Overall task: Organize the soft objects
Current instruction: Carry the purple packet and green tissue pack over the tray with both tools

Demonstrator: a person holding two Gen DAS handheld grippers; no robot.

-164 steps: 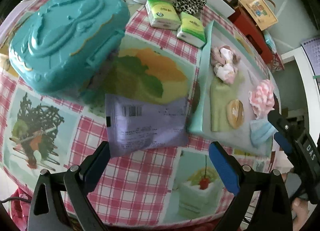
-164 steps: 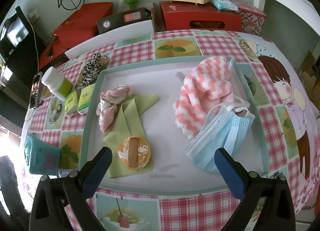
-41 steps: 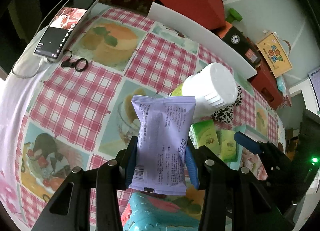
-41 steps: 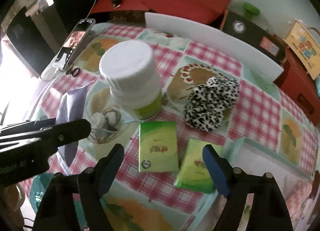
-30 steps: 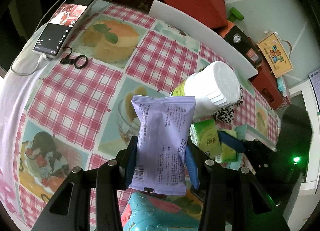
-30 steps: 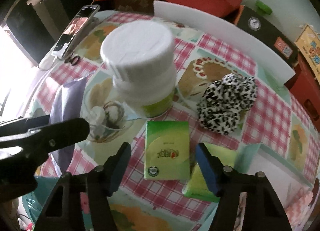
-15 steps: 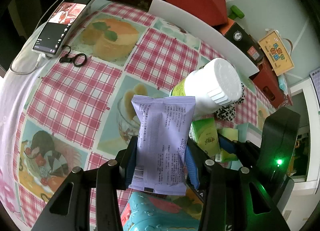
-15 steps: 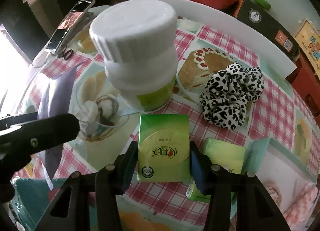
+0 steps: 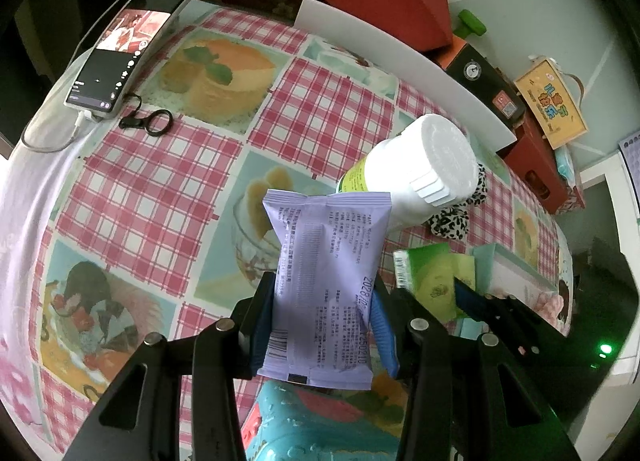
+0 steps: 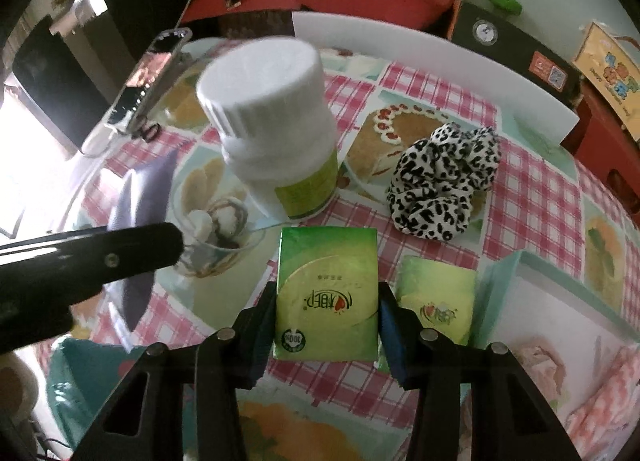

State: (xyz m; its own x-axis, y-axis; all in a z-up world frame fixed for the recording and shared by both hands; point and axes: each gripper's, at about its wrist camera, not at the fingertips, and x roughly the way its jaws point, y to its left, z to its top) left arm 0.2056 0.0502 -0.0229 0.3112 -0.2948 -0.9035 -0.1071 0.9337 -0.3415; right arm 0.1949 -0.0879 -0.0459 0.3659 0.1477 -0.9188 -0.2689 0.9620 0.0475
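My left gripper is shut on a purple snack packet, held upright above the table. In the right wrist view a green tissue pack lies flat between the pads of my right gripper. Its jaws are closing and both pads touch the pack's long sides. A second green tissue pack lies just right of it, against the teal tray. A leopard-print scrunchie sits behind the packs. A pink and white cloth shows in the tray's corner.
A white bottle with a green label stands right behind the held pack. A teal plastic case lies under the left gripper. A phone with its cable lies at the far left edge. Red boxes line the back.
The right gripper came in over the green tissue pack and its jaws narrowed onto its sides. The left gripper kept still with the purple packet.
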